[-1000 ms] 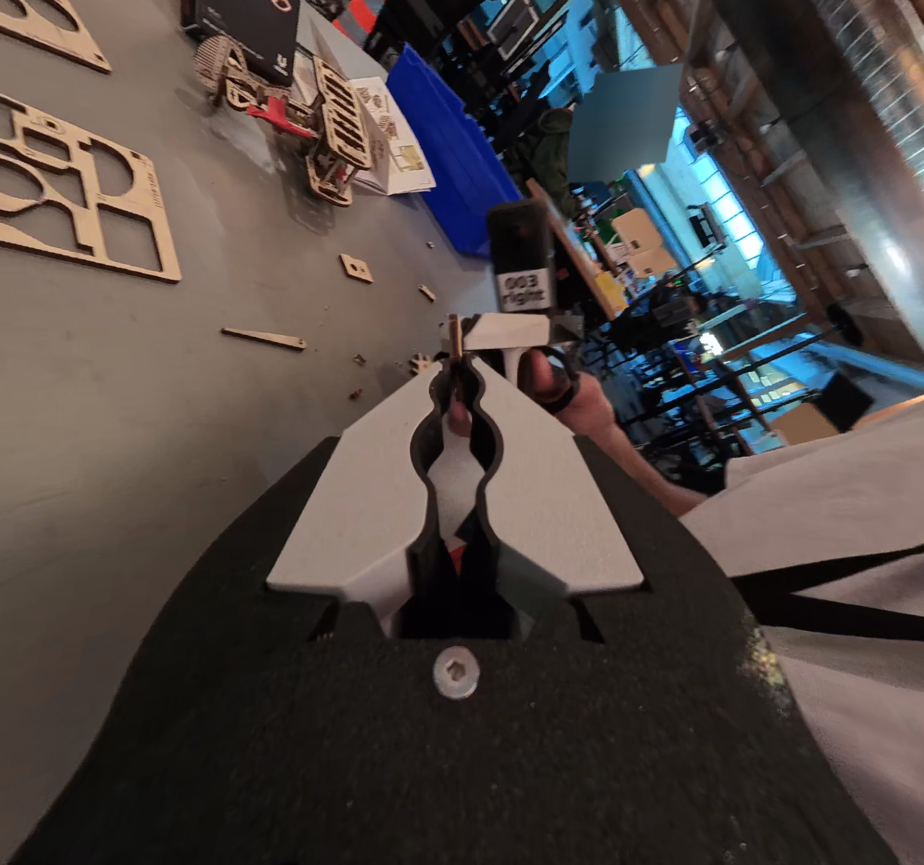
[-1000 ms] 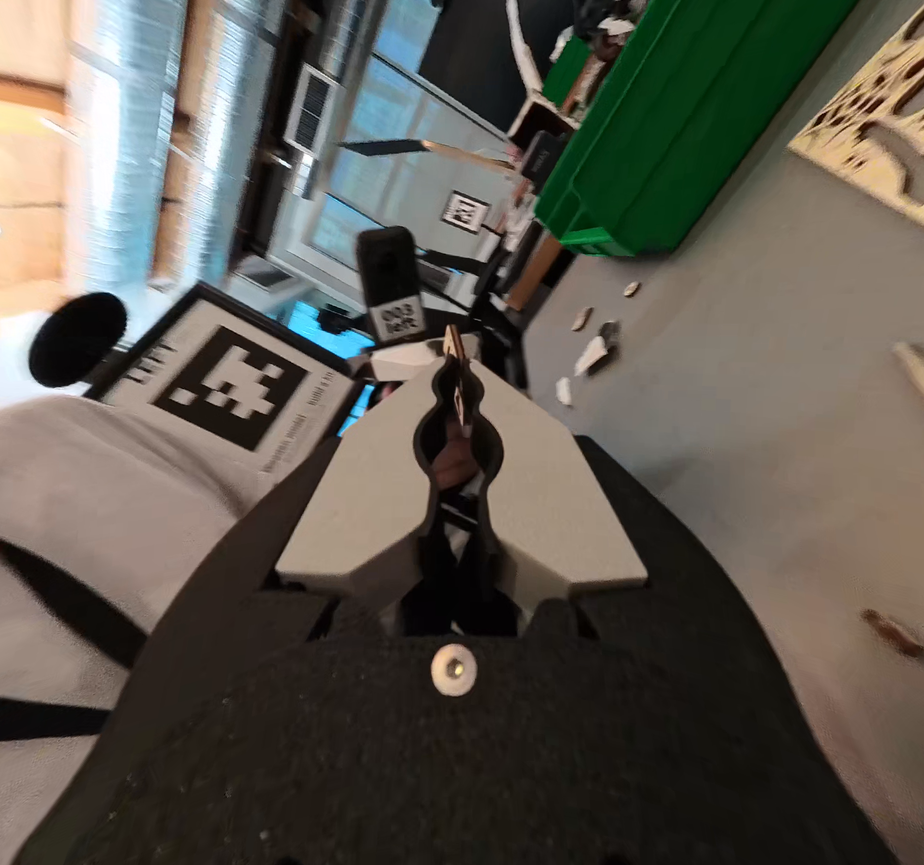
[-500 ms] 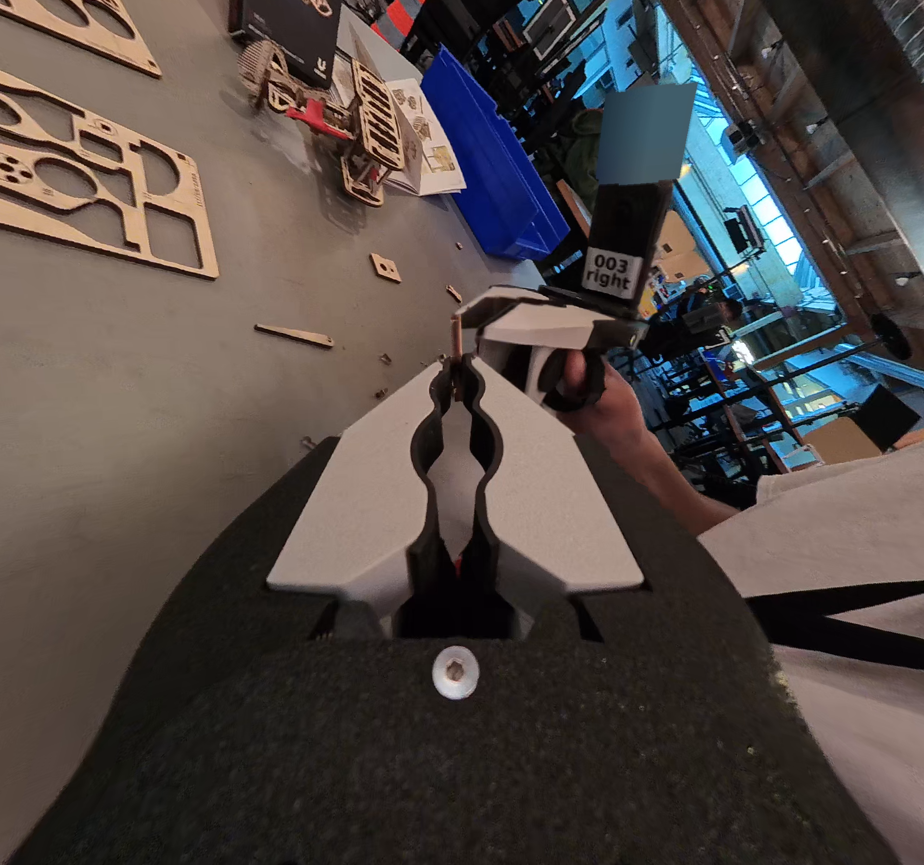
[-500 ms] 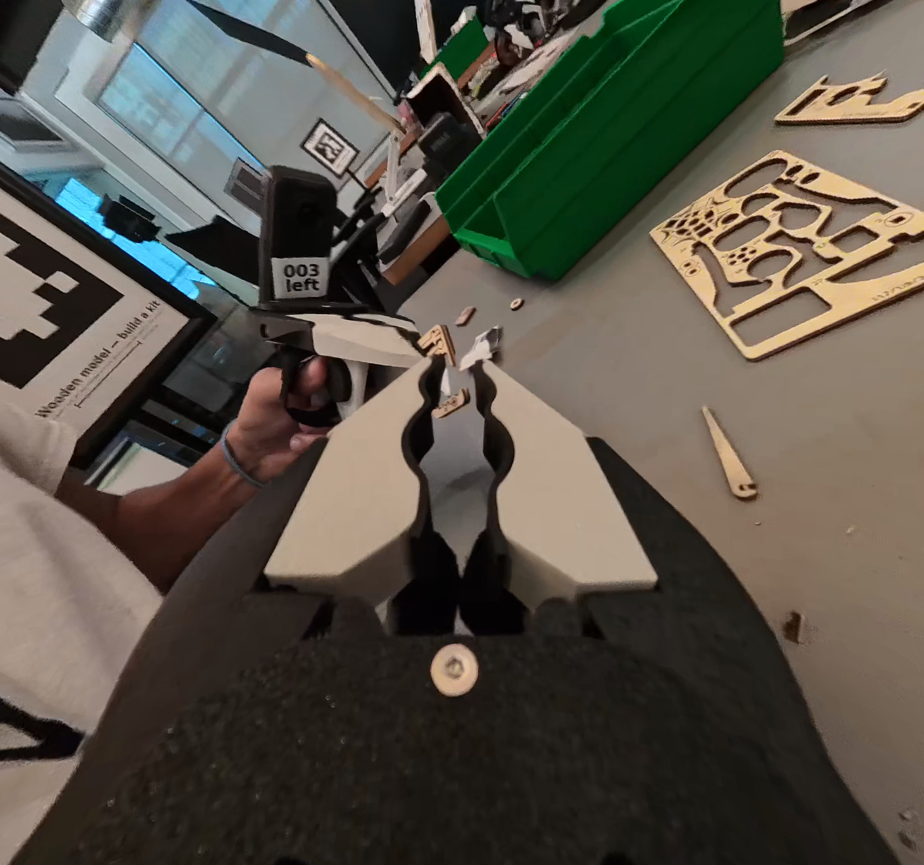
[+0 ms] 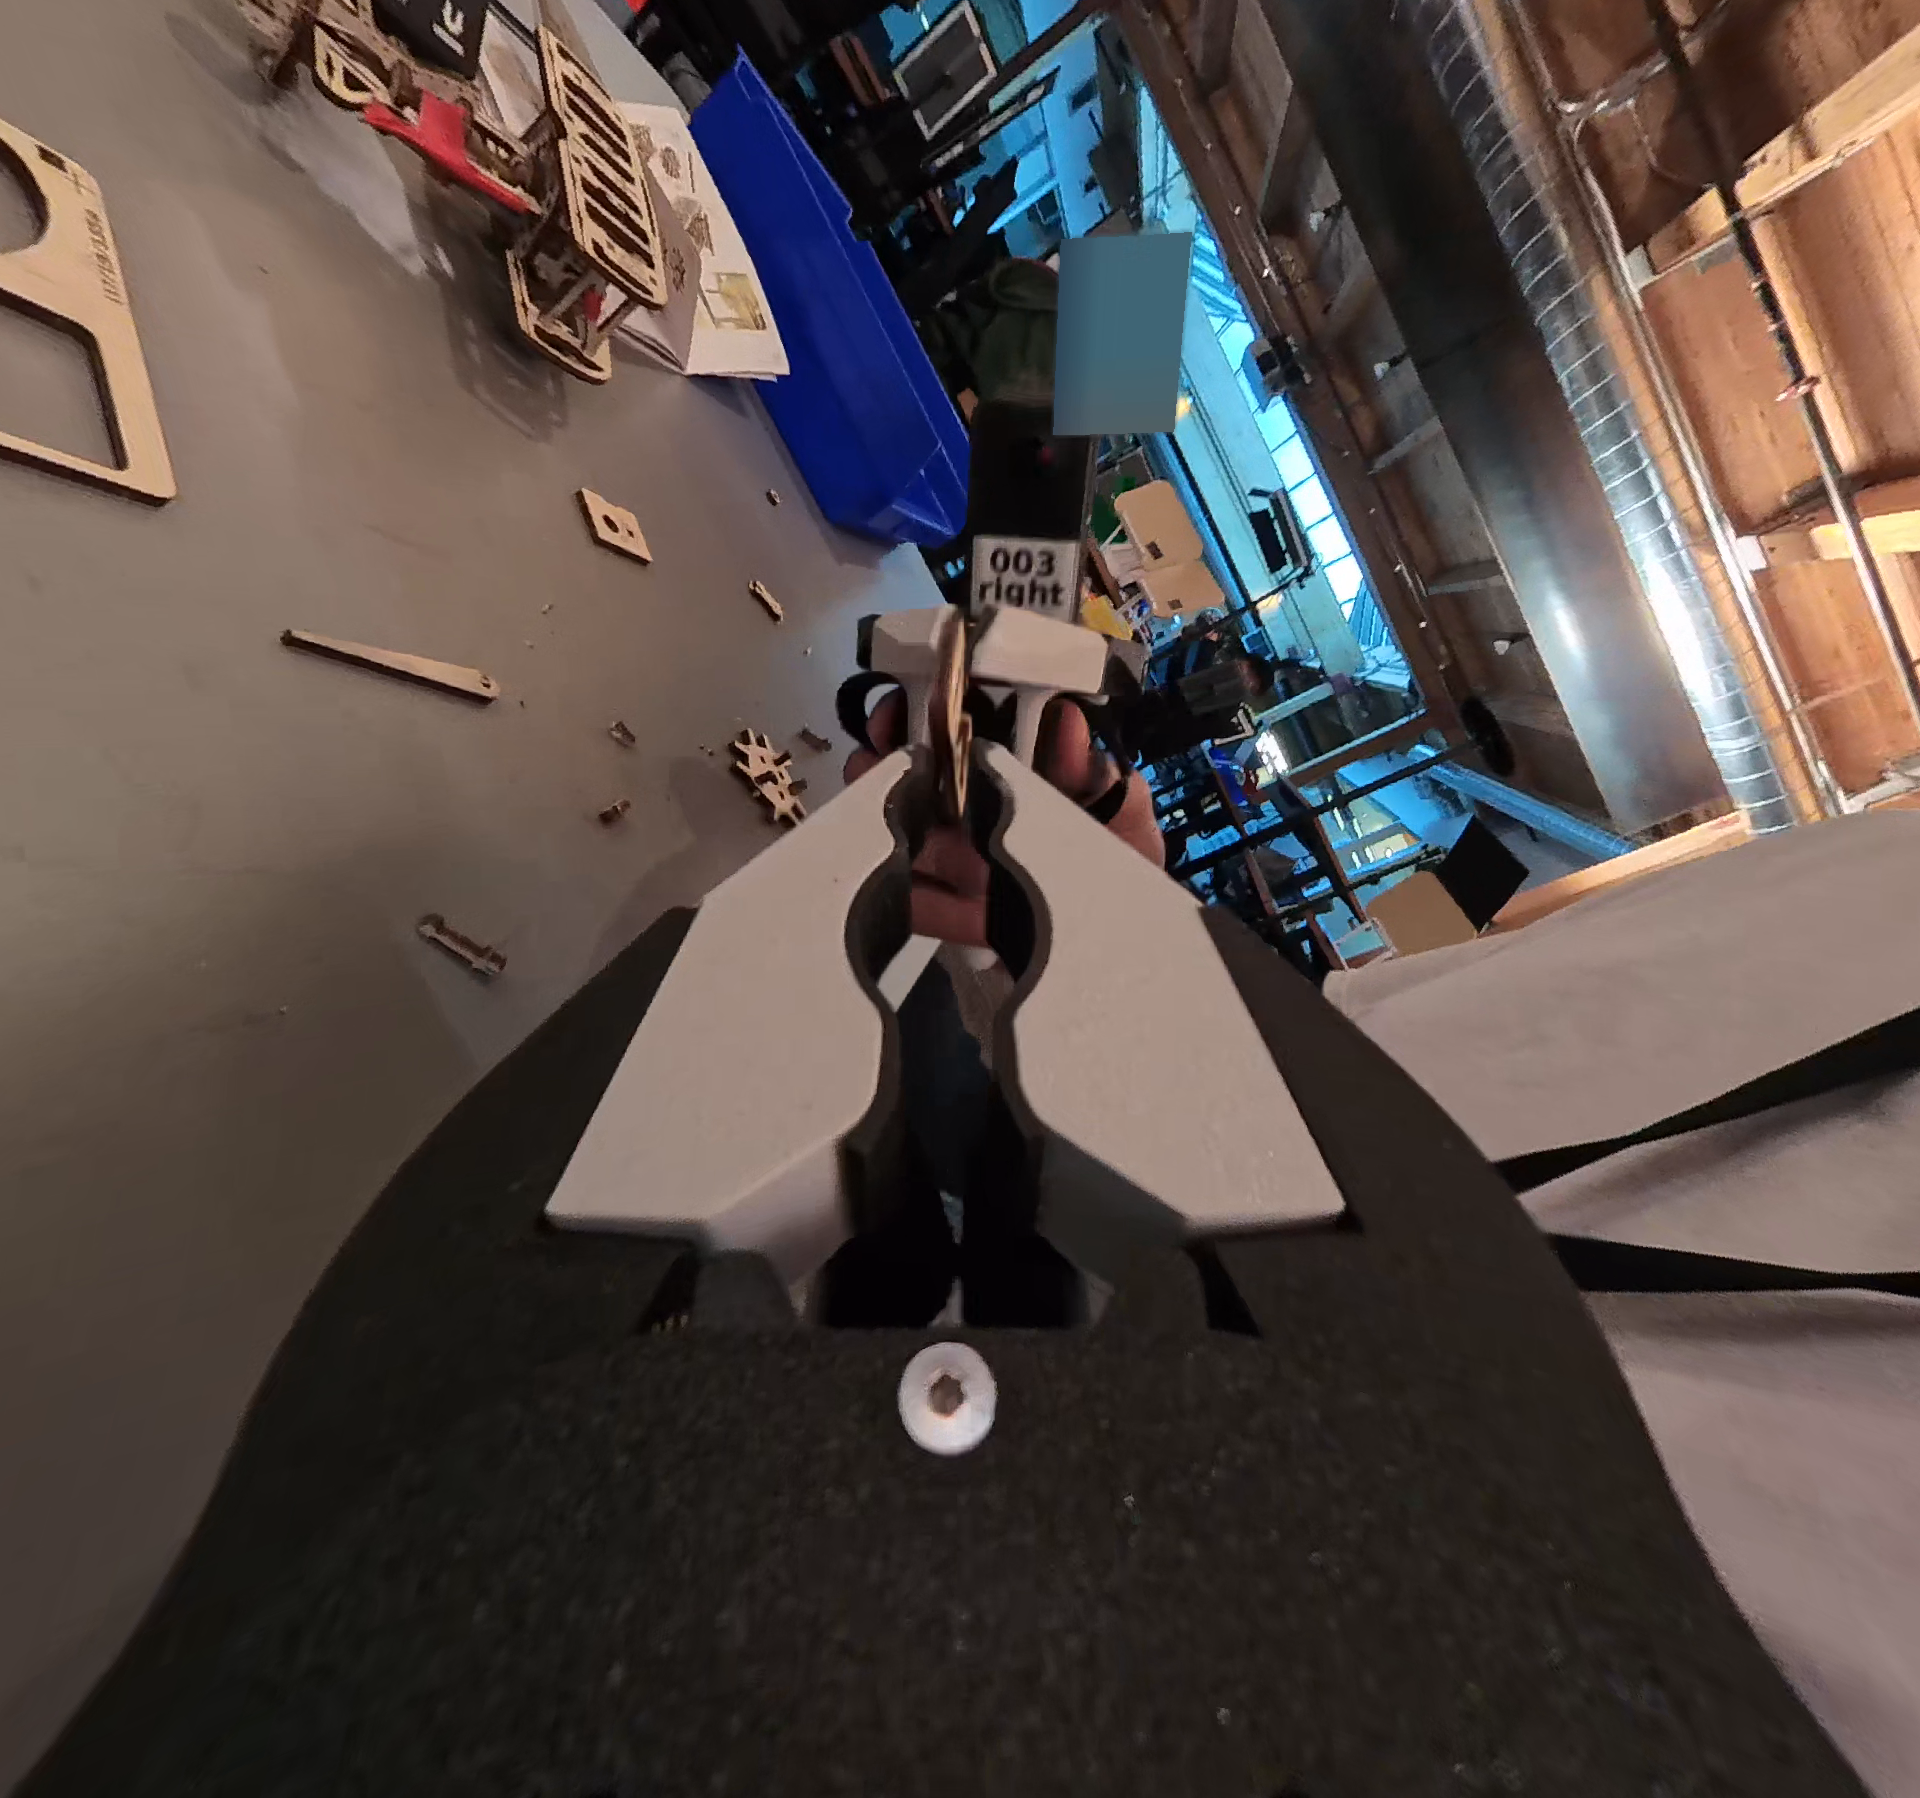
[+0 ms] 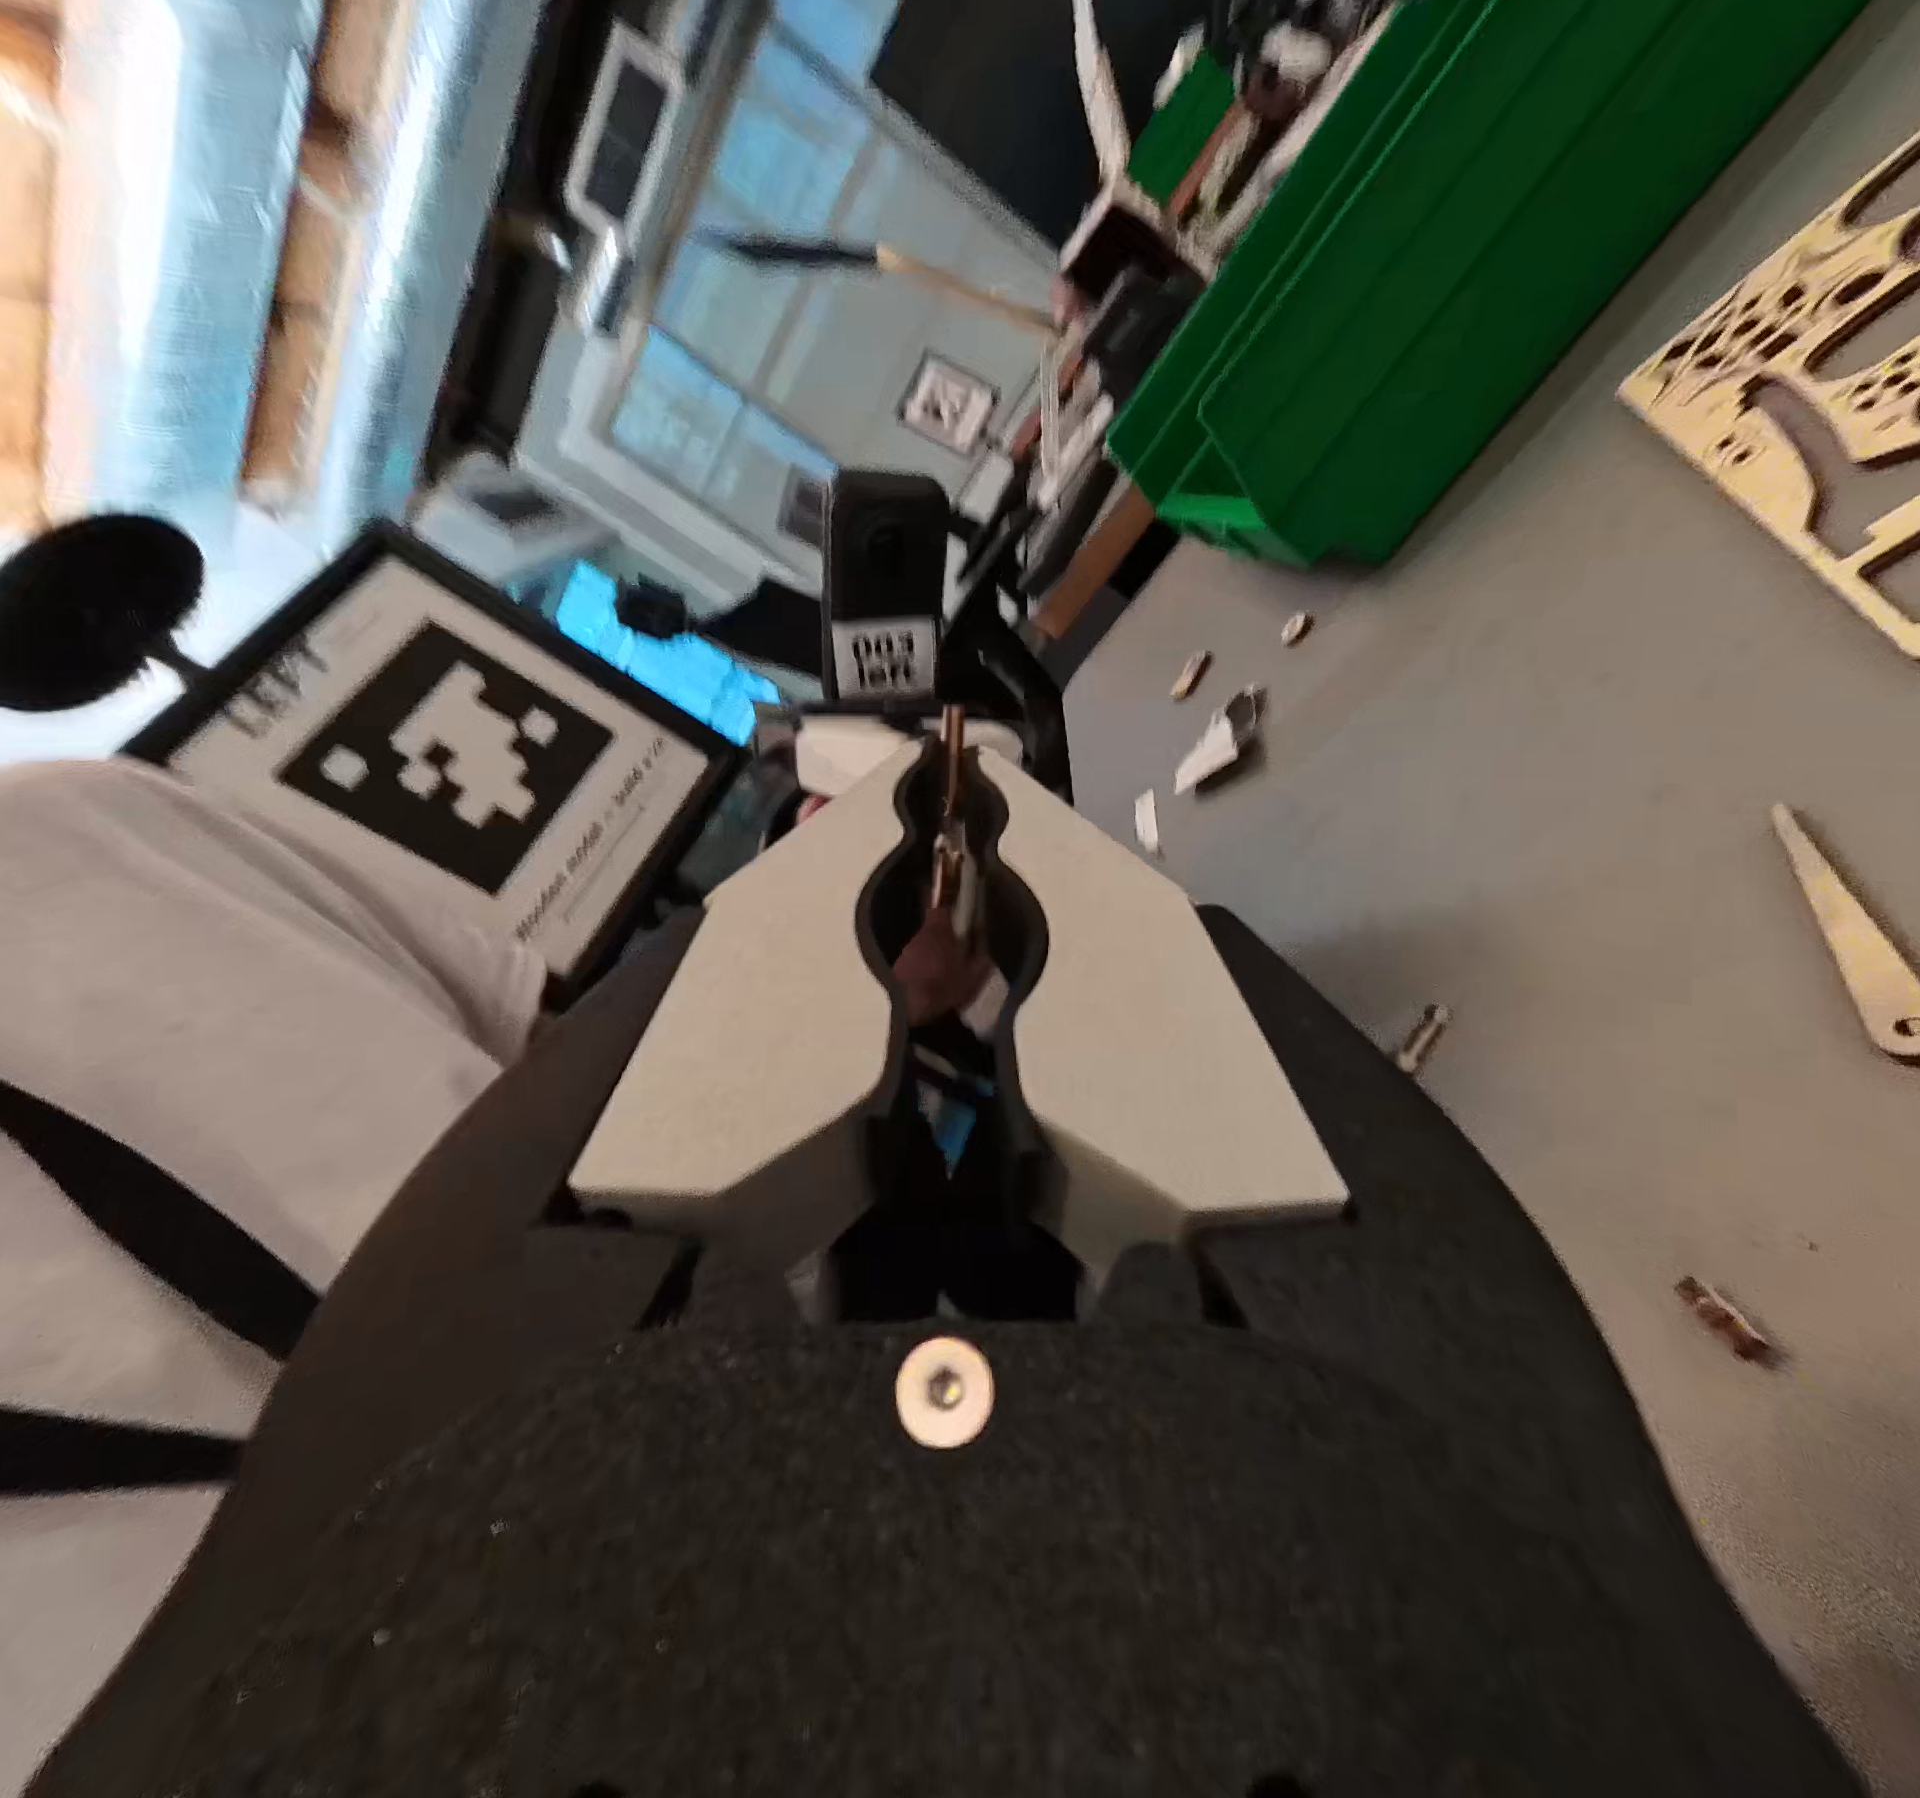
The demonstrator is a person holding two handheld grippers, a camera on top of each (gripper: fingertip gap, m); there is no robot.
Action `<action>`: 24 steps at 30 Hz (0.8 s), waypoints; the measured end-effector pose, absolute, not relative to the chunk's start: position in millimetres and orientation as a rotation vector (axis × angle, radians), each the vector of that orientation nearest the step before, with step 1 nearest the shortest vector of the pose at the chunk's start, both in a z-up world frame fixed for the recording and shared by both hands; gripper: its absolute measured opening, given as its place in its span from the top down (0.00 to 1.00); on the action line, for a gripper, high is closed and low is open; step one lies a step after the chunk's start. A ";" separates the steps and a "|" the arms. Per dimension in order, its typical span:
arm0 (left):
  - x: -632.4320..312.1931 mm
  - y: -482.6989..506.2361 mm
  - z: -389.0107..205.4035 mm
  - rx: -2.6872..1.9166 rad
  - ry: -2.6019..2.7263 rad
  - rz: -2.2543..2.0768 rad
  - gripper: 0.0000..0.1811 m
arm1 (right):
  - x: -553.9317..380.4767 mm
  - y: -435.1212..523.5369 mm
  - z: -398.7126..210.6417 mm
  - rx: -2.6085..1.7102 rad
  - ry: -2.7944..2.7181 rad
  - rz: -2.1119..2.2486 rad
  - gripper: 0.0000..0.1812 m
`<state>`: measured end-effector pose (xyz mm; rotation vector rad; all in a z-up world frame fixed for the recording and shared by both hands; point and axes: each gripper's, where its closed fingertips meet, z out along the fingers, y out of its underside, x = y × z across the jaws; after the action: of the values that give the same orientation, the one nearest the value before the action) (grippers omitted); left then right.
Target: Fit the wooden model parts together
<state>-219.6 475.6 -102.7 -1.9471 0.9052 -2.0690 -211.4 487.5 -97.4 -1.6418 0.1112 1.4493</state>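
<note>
Item: 2 claws nose to nose above the grey table, left gripper and right gripper both narrow, pinching 1 thin wooden part between their tips; right re-closed after gaping 0.5 s ago, so the joint is likely being pressed home.

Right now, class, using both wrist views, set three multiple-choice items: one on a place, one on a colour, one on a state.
1. Where is the thin wooden model piece?
A. flat on the grey table
B. between the tips of both tongs
C. in the bin

2. What colour is the plastic bin in the right wrist view?
A. green
B. yellow
C. red

3. How do the right tongs stand?
A. wide open
B. shut on the piece
C. out of view

Key: B, the left tongs and right tongs meet on it; A, its walls are green; B, the tips pinch the wood.
</note>
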 end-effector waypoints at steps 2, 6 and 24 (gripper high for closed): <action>-219.1 478.3 -101.7 -1.948 0.873 -2.087 0.86 | -199.8 492.2 -88.8 -1.533 0.214 1.467 0.99; -217.8 475.2 -95.3 -1.906 0.879 -2.112 0.89 | -201.4 492.6 -91.6 -1.526 0.227 1.403 0.99; -226.4 471.7 -102.8 -1.945 0.997 -2.033 1.00 | -233.2 488.5 -99.7 -1.779 -0.068 1.326 0.96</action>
<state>-226.4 471.7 -102.8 -1.9448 0.9966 -2.0330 -233.2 488.5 -99.7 -1.7790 -0.0676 1.3260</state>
